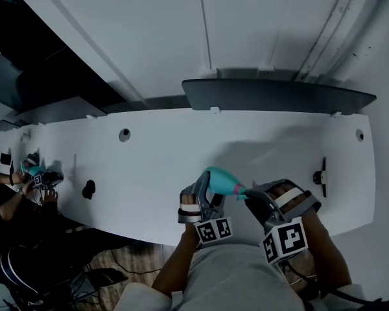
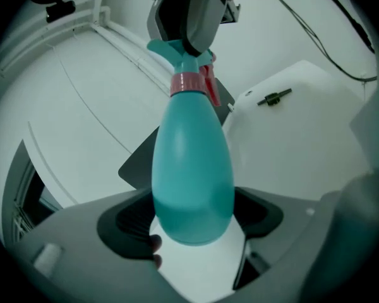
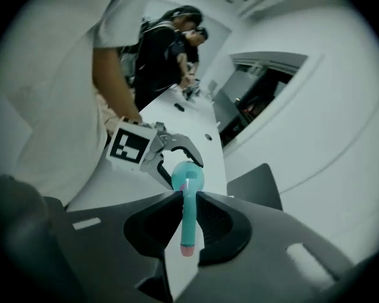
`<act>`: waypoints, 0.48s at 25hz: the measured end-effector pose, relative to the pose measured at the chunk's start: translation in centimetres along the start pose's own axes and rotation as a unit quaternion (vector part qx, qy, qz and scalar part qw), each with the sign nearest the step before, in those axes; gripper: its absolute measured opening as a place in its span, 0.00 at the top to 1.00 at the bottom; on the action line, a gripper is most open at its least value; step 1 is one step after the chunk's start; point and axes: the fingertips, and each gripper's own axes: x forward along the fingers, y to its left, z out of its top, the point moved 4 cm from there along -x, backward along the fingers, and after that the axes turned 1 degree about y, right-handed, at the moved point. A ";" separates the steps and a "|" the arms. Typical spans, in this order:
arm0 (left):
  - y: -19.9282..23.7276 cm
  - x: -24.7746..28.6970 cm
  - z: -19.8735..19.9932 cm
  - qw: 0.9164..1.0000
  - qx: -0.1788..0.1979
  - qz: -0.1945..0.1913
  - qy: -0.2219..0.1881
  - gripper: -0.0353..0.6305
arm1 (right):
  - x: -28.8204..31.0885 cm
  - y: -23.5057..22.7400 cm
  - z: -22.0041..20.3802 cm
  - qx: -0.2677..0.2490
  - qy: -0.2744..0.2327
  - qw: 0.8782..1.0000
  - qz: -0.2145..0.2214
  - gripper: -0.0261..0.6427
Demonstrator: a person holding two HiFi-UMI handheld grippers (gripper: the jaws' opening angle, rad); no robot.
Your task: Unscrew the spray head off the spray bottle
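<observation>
The left gripper (image 1: 204, 188) has its jaws clamped wide around the body of the teal spray bottle (image 1: 222, 179), which is held over the white worktop (image 1: 168, 148). At the bottle's right end, the right gripper (image 1: 254, 196) has its jaws pinched narrowly on the spray head (image 3: 188, 216).

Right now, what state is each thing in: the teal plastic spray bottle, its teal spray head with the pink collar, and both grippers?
Teal plastic spray bottle: held clear of the white table, base end between the left jaws.
Teal spray head: on the bottle, pink collar seated at the neck.
Left gripper: shut on the bottle.
Right gripper: shut on the spray head.
</observation>
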 end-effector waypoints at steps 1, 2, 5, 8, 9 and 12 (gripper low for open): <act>-0.1 -0.1 0.0 1.000 -0.005 -0.001 0.001 0.38 | 0.0 0.2 0.1 -0.033 0.009 0.999 0.000 0.86; -0.2 -0.1 -0.1 1.000 -0.009 -0.001 0.003 0.38 | 0.0 0.3 0.1 -0.051 0.013 0.999 -0.001 0.86; 0.1 0.0 -0.2 1.000 -0.027 -0.001 0.009 0.38 | 0.1 -0.1 0.4 -0.042 0.005 0.999 -0.025 0.85; 0.6 0.3 -0.9 0.997 -0.067 0.003 0.024 0.38 | -0.4 -1.2 1.1 0.043 -0.052 0.996 -0.059 0.74; 0.8 0.3 -1.1 0.996 -0.085 0.007 0.028 0.38 | -0.8 -1.7 1.3 0.103 -0.084 0.989 -0.059 0.62; 1.4 0.5 -1.8 0.992 -0.116 0.023 0.032 0.38 | -2.8 -3.5 1.7 0.301 -0.190 0.933 -0.058 0.46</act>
